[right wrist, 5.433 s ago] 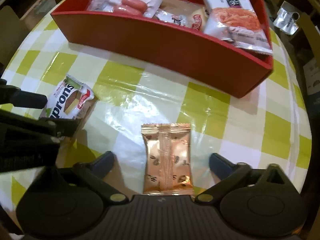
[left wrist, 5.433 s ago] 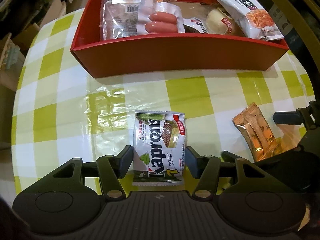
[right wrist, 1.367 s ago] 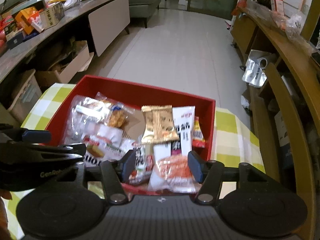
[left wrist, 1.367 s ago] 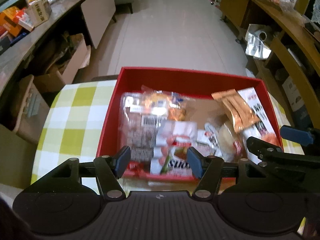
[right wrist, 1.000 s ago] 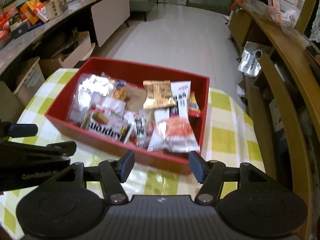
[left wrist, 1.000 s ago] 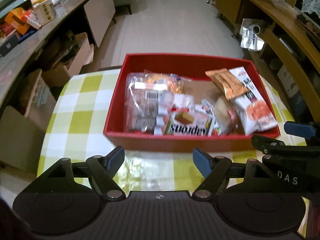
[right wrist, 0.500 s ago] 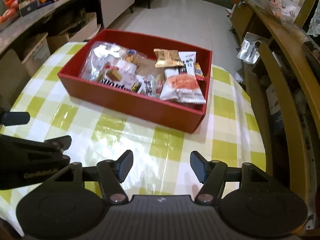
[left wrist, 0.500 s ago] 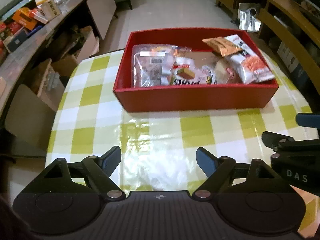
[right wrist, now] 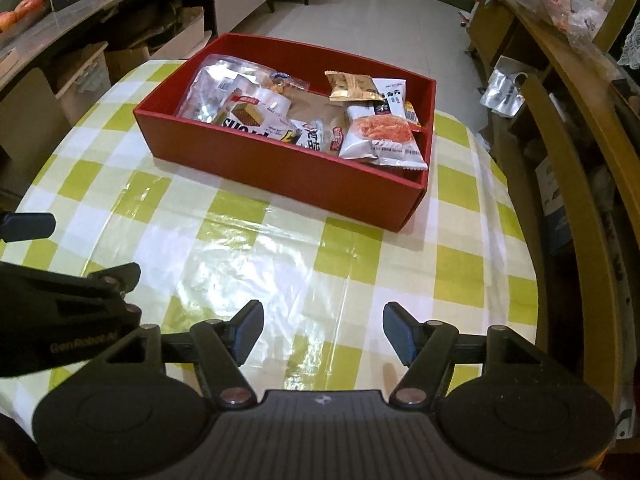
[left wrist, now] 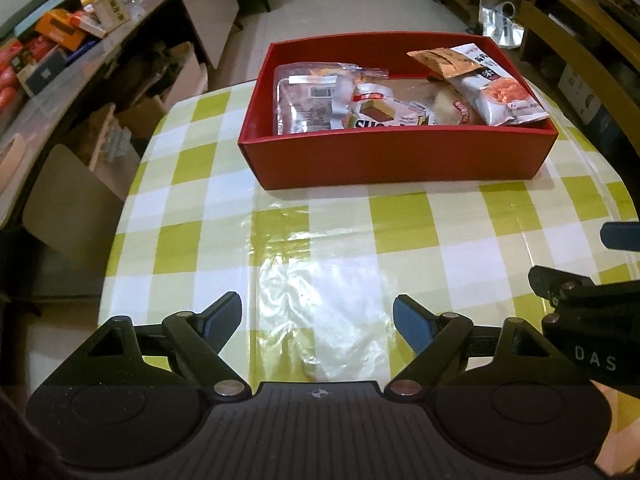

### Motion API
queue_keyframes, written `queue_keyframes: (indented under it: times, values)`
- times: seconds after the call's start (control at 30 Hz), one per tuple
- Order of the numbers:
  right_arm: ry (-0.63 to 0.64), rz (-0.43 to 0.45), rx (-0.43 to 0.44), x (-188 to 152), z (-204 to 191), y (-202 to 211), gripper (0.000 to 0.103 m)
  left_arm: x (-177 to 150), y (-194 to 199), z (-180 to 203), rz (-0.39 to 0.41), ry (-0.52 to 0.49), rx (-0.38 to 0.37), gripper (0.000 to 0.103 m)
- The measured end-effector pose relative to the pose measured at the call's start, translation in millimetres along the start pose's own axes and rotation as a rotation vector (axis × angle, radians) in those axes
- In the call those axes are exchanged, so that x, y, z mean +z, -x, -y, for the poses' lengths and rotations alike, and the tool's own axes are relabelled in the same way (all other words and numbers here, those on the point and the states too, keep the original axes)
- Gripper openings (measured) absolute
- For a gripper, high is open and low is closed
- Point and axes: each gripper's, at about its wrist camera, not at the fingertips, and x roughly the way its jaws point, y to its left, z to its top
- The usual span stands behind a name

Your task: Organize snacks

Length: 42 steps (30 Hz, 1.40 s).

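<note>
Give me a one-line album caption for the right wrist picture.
Right gripper, jaws opening and empty, above a checked tablecloth; beyond it, a red box filled with snack packets.

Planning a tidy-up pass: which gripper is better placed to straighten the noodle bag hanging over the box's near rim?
Right, tentatively. The noodle bag sits at the red box's right end; right gripper is on that side, empty, jaws opening.

Pale tiled floor (right wrist: 352, 12); cluttered counter (left wrist: 60, 36) on one side; seemingly wooden shelving (right wrist: 560, 92) opposite.

Bare checked tablecloth (left wrist: 400, 224) lies open ahead; only the red box (left wrist: 400, 156) stands at its far side
</note>
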Motion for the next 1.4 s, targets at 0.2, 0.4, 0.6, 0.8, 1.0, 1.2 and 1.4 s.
queue_keyframes:
  times: [0.2, 0.4, 0.6, 0.8, 1.0, 1.2, 1.4]
  values:
    - [0.012, -0.001, 0.008, -4.3, -4.0, 2.1, 0.073, -4.2, 2.1, 2.8, 0.002, -0.011, 0.003, 0.087]
    - [0.02, -0.004, 0.007, -6.7, -5.6, 2.5, 0.074, -6.3, 3.2, 4.7, 0.005, -0.017, 0.006, 0.089]
    - [0.036, -0.017, 0.005, -8.5, -8.9, -0.3, 0.074, -6.4, 3.2, 6.1, 0.007, -0.026, 0.011, 0.089]
    - [0.038, -0.019, 0.005, -8.7, -9.0, -0.7, 0.074, -6.4, 2.9, 6.8, 0.008, -0.028, 0.014, 0.089]
    - [0.039, -0.021, 0.006, -9.1, -8.7, -1.3, 0.074, -6.8, 2.8, 7.8, 0.015, -0.039, 0.017, 0.089]
    - [0.042, -0.024, 0.006, -9.8, -8.2, -2.4, 0.074, -6.9, 2.5, 8.1, 0.015, -0.041, 0.016, 0.089]
    - [0.041, -0.025, 0.009, -9.9, -7.7, -2.4, 0.074, -7.0, 2.3, 8.2, 0.015, -0.039, 0.015, 0.089]
